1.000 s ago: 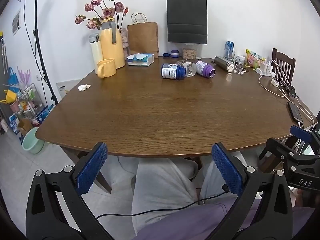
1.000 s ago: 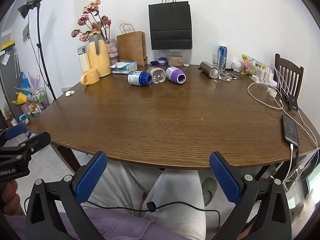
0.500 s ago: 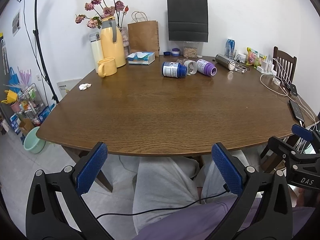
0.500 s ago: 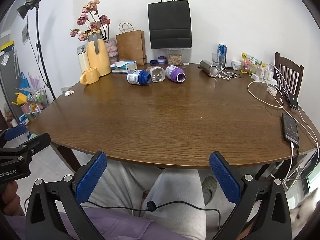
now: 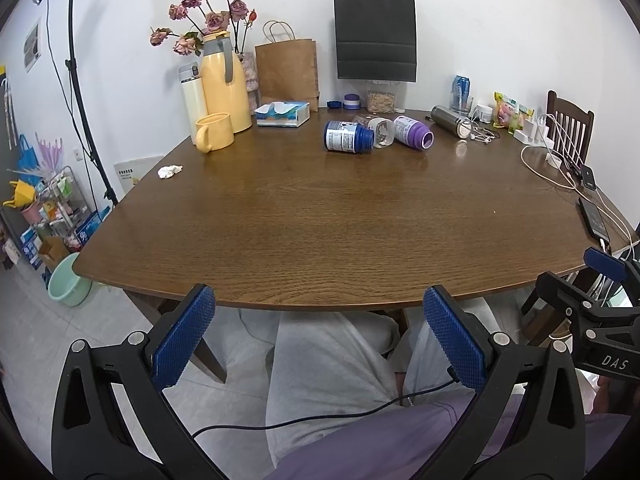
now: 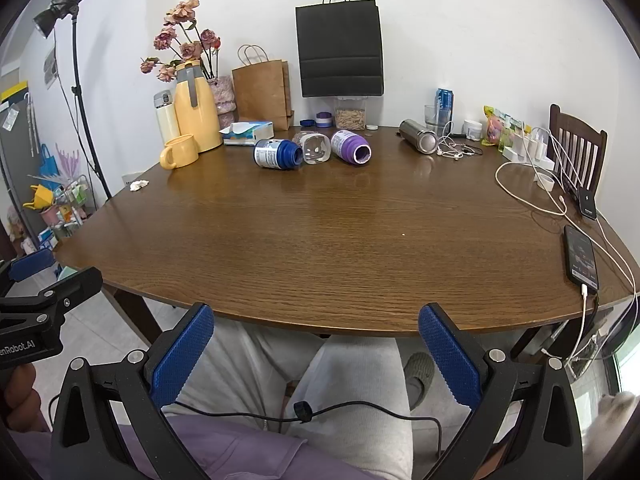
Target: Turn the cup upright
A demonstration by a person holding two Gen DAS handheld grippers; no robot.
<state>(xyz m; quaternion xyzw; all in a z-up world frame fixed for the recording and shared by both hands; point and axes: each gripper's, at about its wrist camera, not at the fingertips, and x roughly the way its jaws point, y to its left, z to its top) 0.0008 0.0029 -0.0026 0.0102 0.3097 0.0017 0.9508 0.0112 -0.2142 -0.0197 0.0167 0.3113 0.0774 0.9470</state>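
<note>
Three cups lie on their sides at the far middle of the wooden table point(image 5: 320, 220): a blue one point(image 5: 348, 137) point(image 6: 278, 154), a clear one point(image 5: 378, 130) point(image 6: 314, 147) and a purple one point(image 5: 414, 133) point(image 6: 351, 147). Their mouths face toward me and to the right. My left gripper point(image 5: 319, 338) is open and empty, held below the near table edge above the person's lap. My right gripper point(image 6: 316, 346) is open and empty, also near the table's front edge. Both are far from the cups.
A yellow mug point(image 5: 214, 132), yellow thermos point(image 5: 224, 80), tissue box point(image 5: 282, 114) and paper bags point(image 5: 374, 34) stand at the back. A steel flask point(image 6: 418, 141) lies at the back right. A phone point(image 6: 582, 256) and cables point(image 6: 532, 200) lie along the right edge. A chair point(image 6: 576, 140) stands at the right.
Both grippers have shifted very slightly; the view of the table has barely changed. The cups have not moved.
</note>
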